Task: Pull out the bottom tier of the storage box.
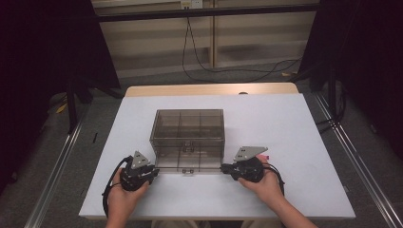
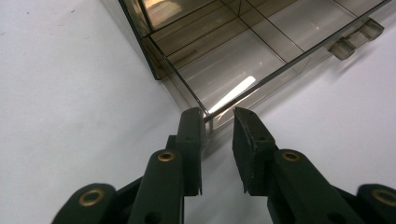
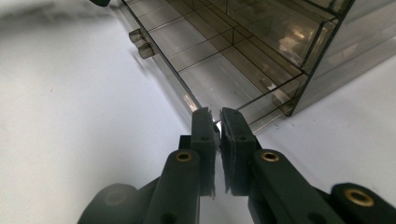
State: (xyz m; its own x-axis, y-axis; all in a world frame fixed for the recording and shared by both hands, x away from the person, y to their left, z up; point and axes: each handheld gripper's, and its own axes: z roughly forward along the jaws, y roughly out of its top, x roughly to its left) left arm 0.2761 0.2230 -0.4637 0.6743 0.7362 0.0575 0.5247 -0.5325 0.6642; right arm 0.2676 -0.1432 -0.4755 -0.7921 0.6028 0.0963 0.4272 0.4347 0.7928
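— Looking at the high view: what do the two grippers hold?
— One smoky box (image 1: 187, 130) sits mid-frame on the white table (image 1: 294, 142), its drawer (image 1: 188, 164) pulled toward the bottom edge. The right gripper (image 1: 223, 167) pinches the drawer's front corner, jaws nearly together on the thin wall.
— And the left gripper (image 1: 156, 170)?
— At the opposite corner; its jaws stand a narrow gap apart, one pad (image 2: 194, 126) against the wall.
— Counts?
— Two grippers, one box, one drawer, two small handles (image 2: 355, 37).
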